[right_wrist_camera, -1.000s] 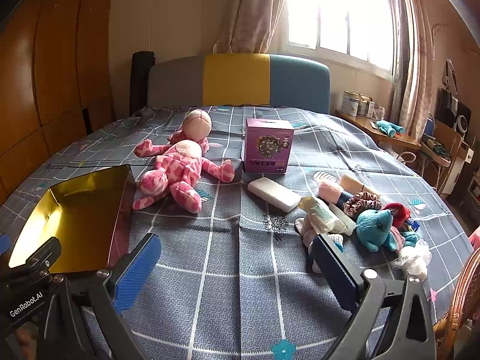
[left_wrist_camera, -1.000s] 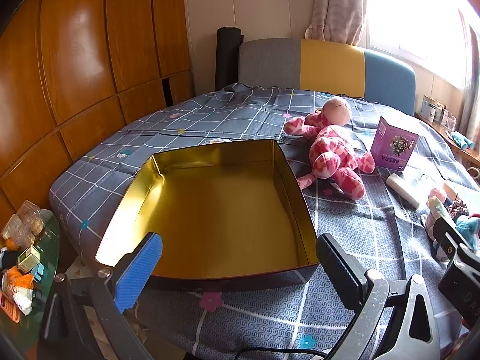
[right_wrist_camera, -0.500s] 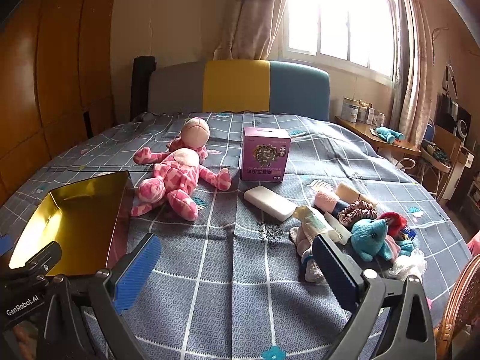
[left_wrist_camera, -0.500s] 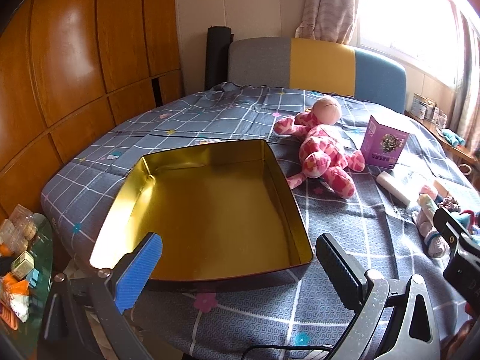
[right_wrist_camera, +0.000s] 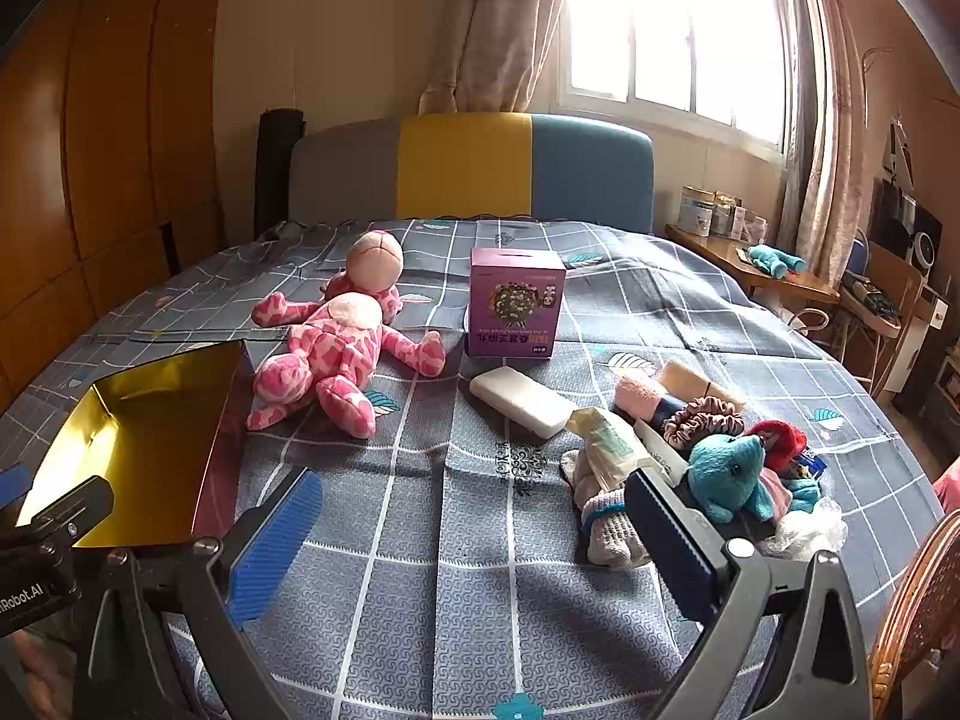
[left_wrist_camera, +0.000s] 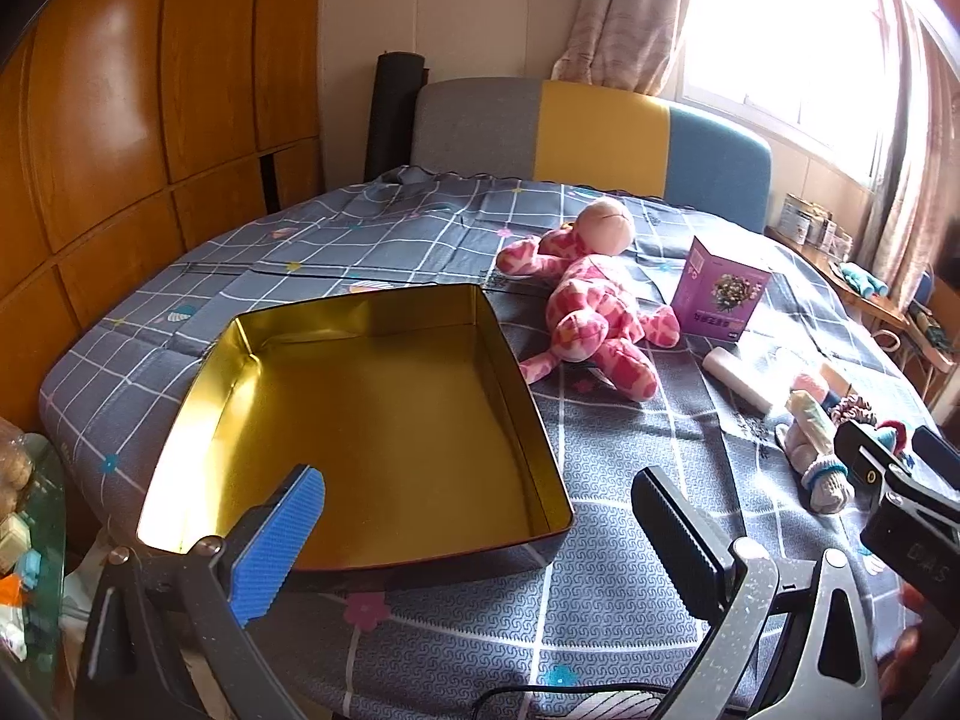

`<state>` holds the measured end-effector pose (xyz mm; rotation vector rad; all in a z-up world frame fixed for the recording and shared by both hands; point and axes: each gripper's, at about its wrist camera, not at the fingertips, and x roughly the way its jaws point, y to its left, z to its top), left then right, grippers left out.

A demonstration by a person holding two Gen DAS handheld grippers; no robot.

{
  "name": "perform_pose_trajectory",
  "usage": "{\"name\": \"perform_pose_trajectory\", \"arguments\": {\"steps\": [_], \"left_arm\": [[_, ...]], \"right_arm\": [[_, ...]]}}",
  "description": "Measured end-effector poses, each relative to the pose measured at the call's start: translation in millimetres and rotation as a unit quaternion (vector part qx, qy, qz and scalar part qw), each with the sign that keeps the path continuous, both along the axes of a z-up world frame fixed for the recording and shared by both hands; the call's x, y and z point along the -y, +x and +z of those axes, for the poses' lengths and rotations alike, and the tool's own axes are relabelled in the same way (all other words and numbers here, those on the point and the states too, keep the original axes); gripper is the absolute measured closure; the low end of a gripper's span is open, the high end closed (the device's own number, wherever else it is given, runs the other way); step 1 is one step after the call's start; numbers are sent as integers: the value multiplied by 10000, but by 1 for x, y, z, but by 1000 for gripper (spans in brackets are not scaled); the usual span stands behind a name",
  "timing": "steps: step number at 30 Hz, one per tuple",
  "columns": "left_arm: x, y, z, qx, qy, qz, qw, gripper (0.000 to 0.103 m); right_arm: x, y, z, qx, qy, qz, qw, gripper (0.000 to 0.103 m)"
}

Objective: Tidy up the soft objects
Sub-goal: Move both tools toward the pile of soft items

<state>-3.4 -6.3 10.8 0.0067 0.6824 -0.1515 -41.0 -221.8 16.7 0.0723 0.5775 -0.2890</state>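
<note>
A shallow gold tin (left_wrist_camera: 372, 414) (right_wrist_camera: 144, 438) lies open on the grey checked bedspread, with nothing inside. A pink spotted plush doll (left_wrist_camera: 591, 312) (right_wrist_camera: 336, 348) lies on its back just right of it. Further right sits a heap of small soft things: a teal plush toy (right_wrist_camera: 729, 474), a red one (right_wrist_camera: 780, 435), rolled socks (right_wrist_camera: 606, 516) (left_wrist_camera: 825, 474), a scrunchie (right_wrist_camera: 705, 420) and folded cloths (right_wrist_camera: 666, 390). My left gripper (left_wrist_camera: 486, 534) hangs open over the tin's near edge. My right gripper (right_wrist_camera: 474, 540) is open above bare bedspread, left of the heap.
A purple carton (right_wrist_camera: 516, 312) (left_wrist_camera: 720, 294) stands behind a white oblong case (right_wrist_camera: 522, 399). A grey, yellow and blue headboard (right_wrist_camera: 468, 168) closes the far side. Wooden panelling (left_wrist_camera: 120, 120) runs along the left; a desk (right_wrist_camera: 762, 267) stands at the right.
Both grippers have drawn back and risen a little, so the tin, doll and heap look smaller and farther away. Nothing on the bed has moved; both stay open.
</note>
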Motion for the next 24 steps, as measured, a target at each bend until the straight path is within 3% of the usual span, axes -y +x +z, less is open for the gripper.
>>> {"name": "perform_pose_trajectory", "arguments": {"steps": [7,13,24], "left_arm": [[6,3,-1,-51,45,-180,9998,0],[16,3,1,63,371,-300,9988,0],[39,16,7,40,495,-801,9955,0]], "right_arm": [[9,2,-1,-27,77,1,10000,0],[21,1,0,-81,19,-89,9999,0],[77,-12,9,-106,100,-402,9991,0]]}}
